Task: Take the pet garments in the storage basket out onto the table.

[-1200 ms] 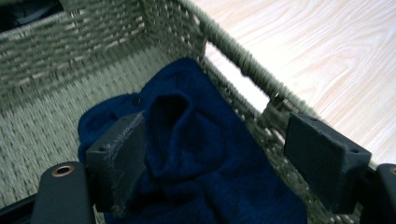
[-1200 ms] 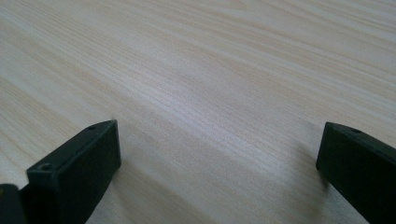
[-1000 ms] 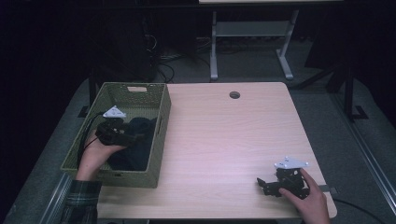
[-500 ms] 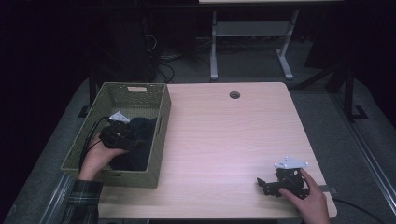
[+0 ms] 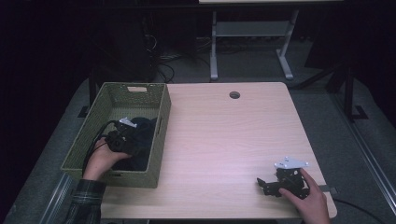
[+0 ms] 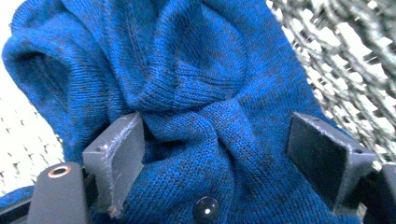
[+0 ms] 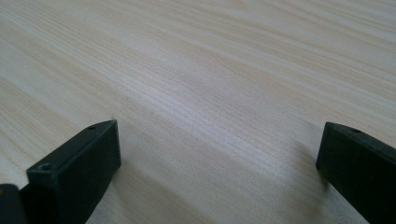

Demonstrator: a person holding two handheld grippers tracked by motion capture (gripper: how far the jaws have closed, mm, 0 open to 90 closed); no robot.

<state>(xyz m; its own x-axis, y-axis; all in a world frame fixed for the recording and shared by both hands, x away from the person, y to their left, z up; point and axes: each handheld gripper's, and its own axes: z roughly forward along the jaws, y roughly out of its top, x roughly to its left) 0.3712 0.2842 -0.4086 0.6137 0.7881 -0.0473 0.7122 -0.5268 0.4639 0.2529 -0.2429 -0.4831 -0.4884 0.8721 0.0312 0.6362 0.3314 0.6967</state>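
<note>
Two grippers: left [image 6: 210, 158] spread around bunched blue knit [image 6: 187, 84] in woven basket [image 5: 159, 135]; right [image 7: 219, 163] spread on woodgrain tabletop [image 7: 210, 70].

Your left tool [image 5: 122, 139] points forward and slightly right, gripped in your left hand [image 5: 103, 157], its jaws spread wide. Your right tool [image 5: 271, 185] lies low under your right hand [image 5: 306, 200], pointing left, jaws wide apart.

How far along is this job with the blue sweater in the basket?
Early. The left hand-held gripper is inside the green woven basket, jaws open around a fold of the blue knitted sweater, not yet clamped. The right hand-held gripper rests open on the wooden table. Lifting out remains.
</note>
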